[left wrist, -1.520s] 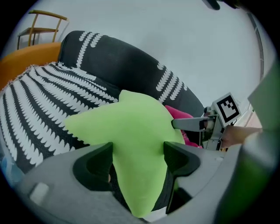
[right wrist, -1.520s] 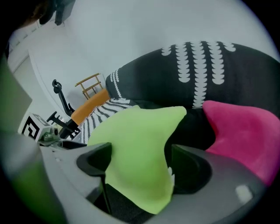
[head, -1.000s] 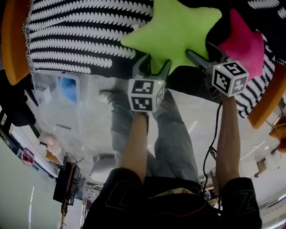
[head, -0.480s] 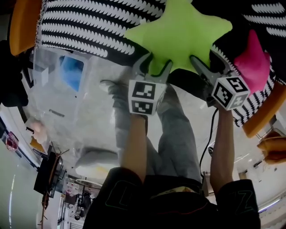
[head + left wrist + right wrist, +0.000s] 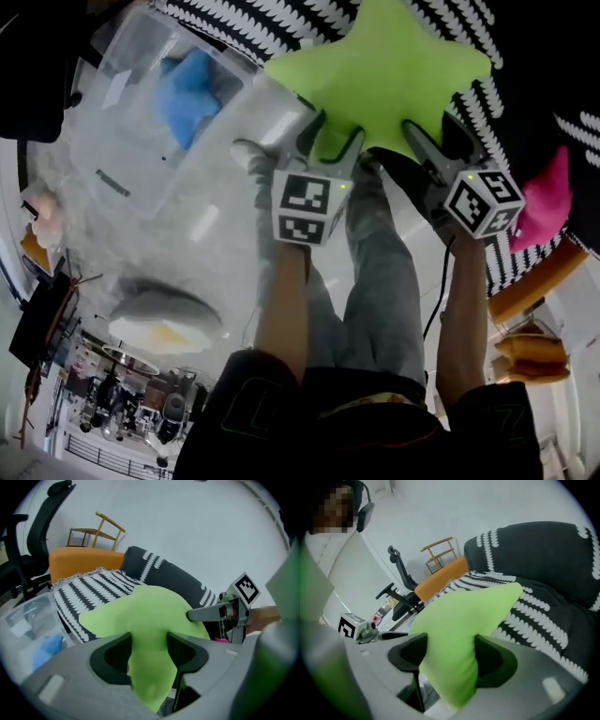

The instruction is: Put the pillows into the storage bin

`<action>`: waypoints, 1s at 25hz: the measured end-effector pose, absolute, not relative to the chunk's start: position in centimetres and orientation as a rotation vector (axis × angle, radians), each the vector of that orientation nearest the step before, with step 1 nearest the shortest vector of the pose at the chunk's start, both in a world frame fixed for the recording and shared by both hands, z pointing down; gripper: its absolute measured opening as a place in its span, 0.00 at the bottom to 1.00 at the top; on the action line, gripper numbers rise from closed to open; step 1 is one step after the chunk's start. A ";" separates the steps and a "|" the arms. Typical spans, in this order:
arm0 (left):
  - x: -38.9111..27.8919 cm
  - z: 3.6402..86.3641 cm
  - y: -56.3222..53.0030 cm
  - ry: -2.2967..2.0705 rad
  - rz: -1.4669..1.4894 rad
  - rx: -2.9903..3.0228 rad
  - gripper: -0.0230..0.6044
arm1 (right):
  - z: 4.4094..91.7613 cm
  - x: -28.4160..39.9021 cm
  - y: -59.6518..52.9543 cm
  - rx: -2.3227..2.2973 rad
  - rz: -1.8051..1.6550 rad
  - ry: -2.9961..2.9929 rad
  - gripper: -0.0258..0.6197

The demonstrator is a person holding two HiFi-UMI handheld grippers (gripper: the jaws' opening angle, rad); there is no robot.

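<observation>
Sofa [image 5: 272,14], left tongs [image 5: 335,136], right tongs [image 5: 429,127] tightening on pillow [image 5: 384,66]

Bright even light; floor [image 5: 202,220] glare; fisheye bend, dark corners; green pillow [image 5: 150,677] soft near lens.

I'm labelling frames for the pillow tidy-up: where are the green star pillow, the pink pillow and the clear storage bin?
green star pillow [image 5: 389,75]: head view, middle of the star.
pink pillow [image 5: 548,202]: head view, its visible tip.
clear storage bin [image 5: 131,122]: head view, bare side wall.
</observation>
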State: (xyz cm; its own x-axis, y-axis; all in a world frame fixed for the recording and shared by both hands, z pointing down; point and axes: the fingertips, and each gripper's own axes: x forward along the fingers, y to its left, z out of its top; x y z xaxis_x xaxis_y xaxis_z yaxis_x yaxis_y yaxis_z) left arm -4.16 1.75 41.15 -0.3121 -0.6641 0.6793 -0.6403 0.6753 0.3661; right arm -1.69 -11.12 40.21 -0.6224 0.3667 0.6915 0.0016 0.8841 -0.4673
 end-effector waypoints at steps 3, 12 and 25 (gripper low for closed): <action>-5.2 40.6 5.1 -2.084 -0.079 0.901 0.43 | 39.9 -3.9 -8.0 -0.366 0.506 -2.174 0.54; -8.4 40.3 19.2 -2.194 -0.163 0.616 0.42 | 40.0 -10.3 6.2 -0.629 0.416 -2.099 0.54; -9.0 44.5 41.7 -2.283 -0.332 0.135 0.37 | 45.2 -15.4 29.8 -0.901 0.338 -1.946 0.54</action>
